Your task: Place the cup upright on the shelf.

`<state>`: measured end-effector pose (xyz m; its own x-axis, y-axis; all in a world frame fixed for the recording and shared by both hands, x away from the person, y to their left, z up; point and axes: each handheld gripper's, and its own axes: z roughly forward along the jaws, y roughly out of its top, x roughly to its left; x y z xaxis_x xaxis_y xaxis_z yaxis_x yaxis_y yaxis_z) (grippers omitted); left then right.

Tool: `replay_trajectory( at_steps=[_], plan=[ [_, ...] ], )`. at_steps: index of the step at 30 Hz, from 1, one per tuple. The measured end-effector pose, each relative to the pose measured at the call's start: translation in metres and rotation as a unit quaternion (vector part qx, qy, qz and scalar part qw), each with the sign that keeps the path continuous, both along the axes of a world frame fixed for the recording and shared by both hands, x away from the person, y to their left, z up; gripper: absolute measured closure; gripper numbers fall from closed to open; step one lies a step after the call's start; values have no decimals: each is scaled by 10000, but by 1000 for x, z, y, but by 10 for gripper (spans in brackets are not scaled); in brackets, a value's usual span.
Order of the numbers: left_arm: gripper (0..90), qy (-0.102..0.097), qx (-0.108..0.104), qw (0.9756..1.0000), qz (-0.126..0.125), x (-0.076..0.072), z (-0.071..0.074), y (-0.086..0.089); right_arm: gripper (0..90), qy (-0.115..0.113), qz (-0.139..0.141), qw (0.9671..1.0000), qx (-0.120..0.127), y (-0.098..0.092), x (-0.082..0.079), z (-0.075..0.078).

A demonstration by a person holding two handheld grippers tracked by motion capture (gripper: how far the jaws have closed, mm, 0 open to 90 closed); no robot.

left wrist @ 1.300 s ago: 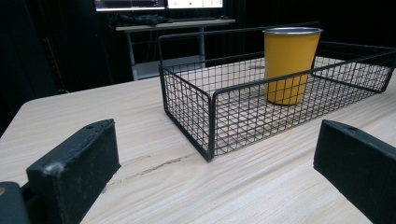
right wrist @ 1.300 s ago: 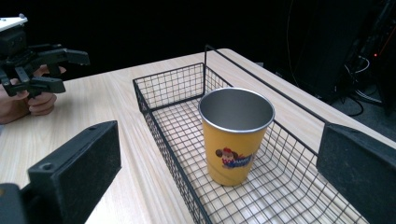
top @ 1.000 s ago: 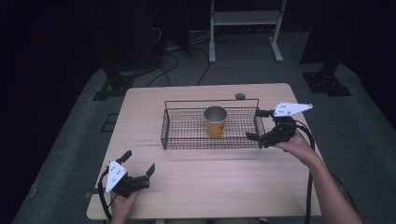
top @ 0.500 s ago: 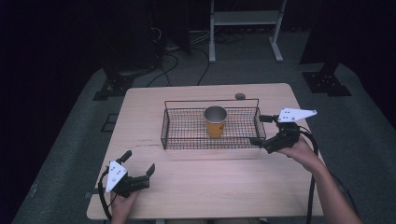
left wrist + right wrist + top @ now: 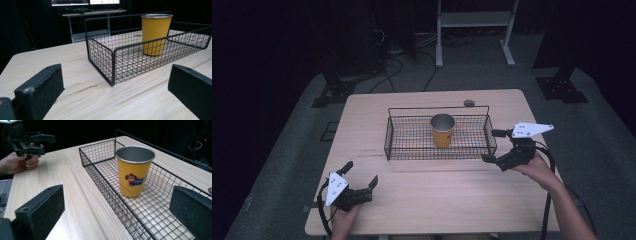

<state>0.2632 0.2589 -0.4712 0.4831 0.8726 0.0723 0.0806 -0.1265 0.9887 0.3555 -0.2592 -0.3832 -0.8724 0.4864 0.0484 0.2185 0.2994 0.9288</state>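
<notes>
Cup stands upright in the wire basket mid-table. Left gripper sits near the front-left edge, jaws spread, holding nothing. Right gripper is just beside the basket's right end, jaws apart, empty. Right gripper view shows a cartoon dog print on the cup.

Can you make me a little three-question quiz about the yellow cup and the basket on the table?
1. True or false: the yellow cup lies on its side.
2. Where does the cup stand? A) on the bare table B) inside the wire basket C) between the jaws of the right gripper
3. Fill in: the jaws of the left gripper are ____.

Key:
1. False; it stands upright, mouth up.
2. B
3. Open, holding nothing.
</notes>
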Motion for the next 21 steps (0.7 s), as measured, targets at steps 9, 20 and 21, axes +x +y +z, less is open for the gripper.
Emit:
replay_trajectory(
  at_steps=[9,20,21],
  plan=[
    [0,0,3,10000,12,0,0,0,0,14,10,10000,-25,-4,-11,-7],
    [0,-4,5,10000,22,0,0,0,0,17,-66,9999,86,-14,-23,-16],
    [0,-6,5,10000,23,0,0,0,0,29,-75,9999,99,-15,-24,-17]
  ],
)
